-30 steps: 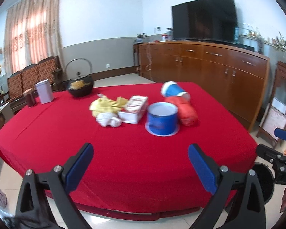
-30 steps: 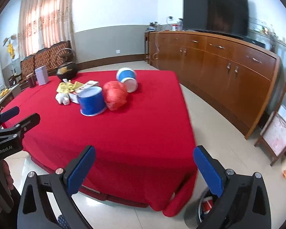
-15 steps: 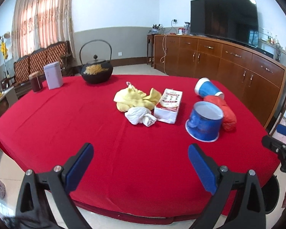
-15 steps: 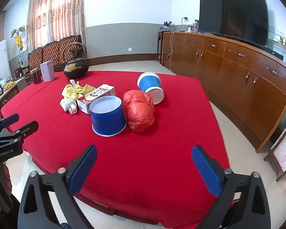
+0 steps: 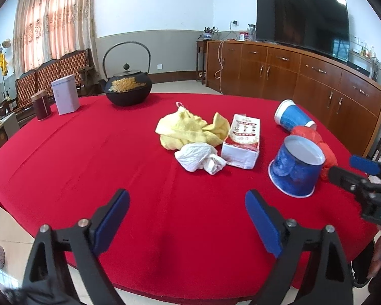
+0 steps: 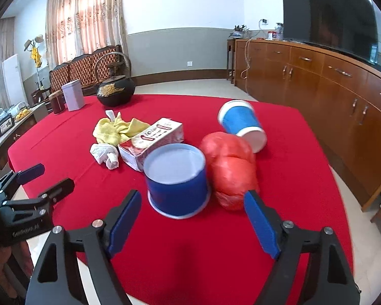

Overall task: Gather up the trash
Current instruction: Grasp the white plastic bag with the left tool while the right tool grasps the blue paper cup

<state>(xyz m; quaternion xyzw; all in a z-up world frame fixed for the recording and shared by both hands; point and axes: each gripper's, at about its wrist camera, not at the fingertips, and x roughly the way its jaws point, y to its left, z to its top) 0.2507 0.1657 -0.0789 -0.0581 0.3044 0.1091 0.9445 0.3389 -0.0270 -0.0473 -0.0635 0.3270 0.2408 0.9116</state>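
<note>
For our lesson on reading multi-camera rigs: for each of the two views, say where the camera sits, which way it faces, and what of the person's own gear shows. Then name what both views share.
Left wrist: on the left gripper, facing across the red table toward the yellow cloth and teapot; its open fingers show, with the right gripper at the right edge.
Right wrist: on the right gripper, facing the upside-down blue cup and red bag; the left gripper shows at the left edge.
Shared: table, cup, bag, cloth, teapot, box.

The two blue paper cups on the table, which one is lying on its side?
The farther blue cup, beyond the red plastic bag. The nearer cup stands upside down.
</note>
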